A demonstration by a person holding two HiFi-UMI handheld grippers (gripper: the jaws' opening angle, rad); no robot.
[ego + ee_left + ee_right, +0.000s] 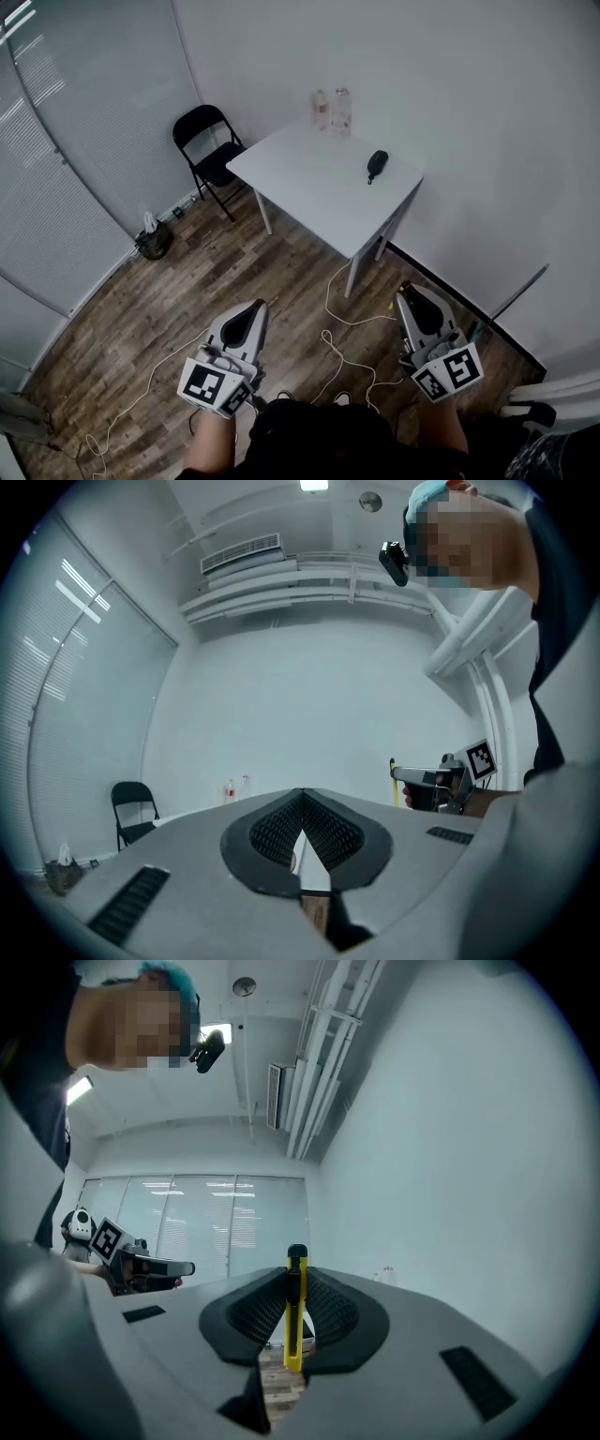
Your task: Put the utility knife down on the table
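Note:
A yellow utility knife (295, 1316) with a black slider stands upright between the pads of my right gripper (296, 1283), which is shut on it. In the head view that right gripper (412, 302) is at the lower right, over the wooden floor, and the knife's yellow tip (405, 286) pokes out of it. My left gripper (246, 323) hangs at the lower left; its jaws (302, 803) meet at the tip with nothing between them. The white table (309, 187) stands ahead against the wall, well beyond both grippers.
On the table are two clear bottles (333, 111) at the far edge and a small black object (377, 165). A black folding chair (211, 150) stands left of it. White cables (347, 356) trail over the floor, and a dark bag (155, 240) sits by the blinds.

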